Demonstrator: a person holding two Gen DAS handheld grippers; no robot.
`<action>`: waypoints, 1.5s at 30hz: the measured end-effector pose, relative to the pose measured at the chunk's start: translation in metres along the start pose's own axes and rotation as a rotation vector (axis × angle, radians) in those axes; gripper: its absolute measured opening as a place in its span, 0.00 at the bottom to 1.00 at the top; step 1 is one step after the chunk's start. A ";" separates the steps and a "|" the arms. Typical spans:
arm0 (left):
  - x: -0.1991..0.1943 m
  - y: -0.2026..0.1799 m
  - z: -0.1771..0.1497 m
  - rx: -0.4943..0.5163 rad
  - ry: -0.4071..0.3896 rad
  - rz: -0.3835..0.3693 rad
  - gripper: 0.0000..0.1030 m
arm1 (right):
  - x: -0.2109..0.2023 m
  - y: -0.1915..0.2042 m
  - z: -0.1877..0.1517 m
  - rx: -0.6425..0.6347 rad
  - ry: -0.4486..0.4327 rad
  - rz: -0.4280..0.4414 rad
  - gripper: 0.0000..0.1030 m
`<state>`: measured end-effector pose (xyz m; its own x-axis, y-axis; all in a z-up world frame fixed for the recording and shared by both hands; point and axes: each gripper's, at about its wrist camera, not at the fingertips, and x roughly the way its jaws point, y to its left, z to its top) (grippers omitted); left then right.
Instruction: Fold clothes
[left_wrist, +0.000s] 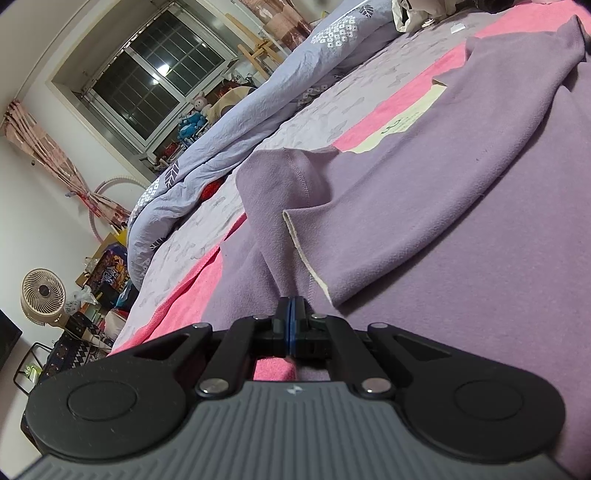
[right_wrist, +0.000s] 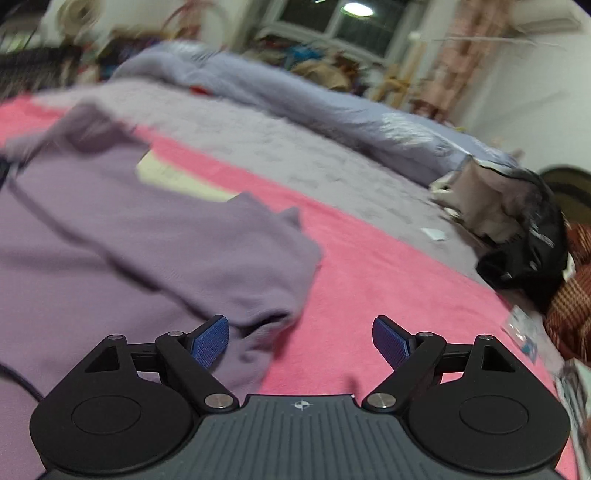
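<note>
Dark barred window (left_wrist: 147, 79) at eleven o'clock, tied pink curtain (left_wrist: 48, 147) beside, beige fan (left_wrist: 42, 295) at nine.

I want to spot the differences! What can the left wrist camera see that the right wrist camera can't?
Only the left wrist view shows the fan, the stuffed toys by the window, and the left gripper, its fingers shut on a fold of the purple top.

Only the right wrist view shows the black bag, the plaid cloth, and the right gripper with fingers open and nothing between them.

Both show the purple top, the pink blanket, the blue quilt and the window.
</note>
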<state>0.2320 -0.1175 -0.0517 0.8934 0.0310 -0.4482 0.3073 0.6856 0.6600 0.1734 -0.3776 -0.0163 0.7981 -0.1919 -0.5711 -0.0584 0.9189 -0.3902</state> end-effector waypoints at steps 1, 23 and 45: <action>0.000 0.000 0.000 -0.001 0.000 -0.001 0.00 | 0.004 0.003 -0.001 -0.022 0.001 -0.048 0.82; 0.035 0.165 -0.009 -0.722 -0.184 -0.270 0.76 | -0.023 0.058 0.022 0.102 -0.192 0.045 0.90; 0.154 0.204 0.008 -1.182 0.108 -0.391 0.00 | -0.001 0.058 0.023 0.156 -0.062 0.160 0.95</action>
<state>0.4345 0.0212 0.0189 0.7600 -0.3006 -0.5762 0.0131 0.8935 -0.4488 0.1833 -0.3165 -0.0214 0.8219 -0.0225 -0.5692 -0.0974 0.9790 -0.1793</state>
